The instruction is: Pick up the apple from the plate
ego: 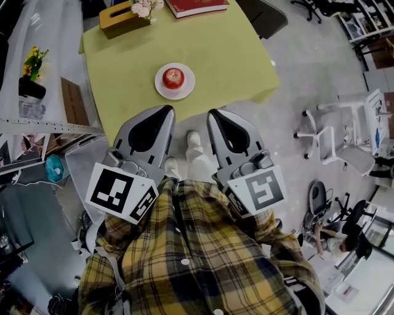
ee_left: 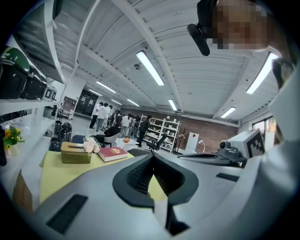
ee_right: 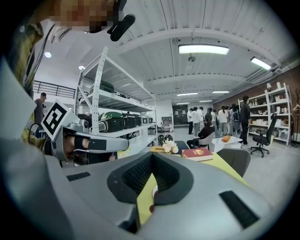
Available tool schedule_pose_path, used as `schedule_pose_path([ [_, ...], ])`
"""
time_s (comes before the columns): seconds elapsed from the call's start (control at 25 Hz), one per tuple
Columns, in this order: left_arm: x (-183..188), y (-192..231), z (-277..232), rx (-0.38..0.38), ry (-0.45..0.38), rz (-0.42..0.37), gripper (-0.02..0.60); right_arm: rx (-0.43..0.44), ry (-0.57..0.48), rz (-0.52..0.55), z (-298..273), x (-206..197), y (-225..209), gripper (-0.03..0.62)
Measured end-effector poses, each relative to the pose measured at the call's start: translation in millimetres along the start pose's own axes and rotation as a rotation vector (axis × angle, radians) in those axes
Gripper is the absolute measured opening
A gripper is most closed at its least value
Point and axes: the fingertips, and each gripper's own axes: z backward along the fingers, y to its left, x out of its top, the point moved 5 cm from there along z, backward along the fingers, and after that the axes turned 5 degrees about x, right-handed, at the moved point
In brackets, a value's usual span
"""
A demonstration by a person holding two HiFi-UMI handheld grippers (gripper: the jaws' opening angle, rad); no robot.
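A red apple (ego: 173, 78) sits on a small white plate (ego: 186, 88) near the front edge of the table with the yellow-green cloth (ego: 221, 55). My left gripper (ego: 167, 110) and right gripper (ego: 213, 114) are held side by side just short of that edge, both pointing toward the table. Each has its jaws shut, with nothing between them. The apple lies ahead of the left gripper's tip, a short way off. In the right gripper view a sliver of red and white shows through the slot under the shut jaws (ee_right: 151, 158). The left gripper view shows its shut jaws (ee_left: 152, 157) over the cloth.
A tissue box with flowers (ego: 123, 15) and a red book (ego: 197, 6) lie at the table's far end. A metal shelf (ego: 37, 126) stands at the left. White chairs (ego: 335, 138) stand at the right, a grey chair (ego: 268, 15) beyond the table. People stand far back.
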Motion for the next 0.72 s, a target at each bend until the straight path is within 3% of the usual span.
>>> schedule_pose_path([
  [0.16,11,10,-27,0.037,-0.018,0.004,0.006,0.048,-0.024,0.015,-21,11,-24,-0.005],
  [0.32,22,17,-53,0.088,-0.041,0.01,0.006,0.075,0.03,0.022,-36,16,-56,-0.005],
  [0.72,33,13,-100,0.271,-0.091,0.025,0.005,0.246,-0.024,0.068,-57,33,-125,-0.005],
])
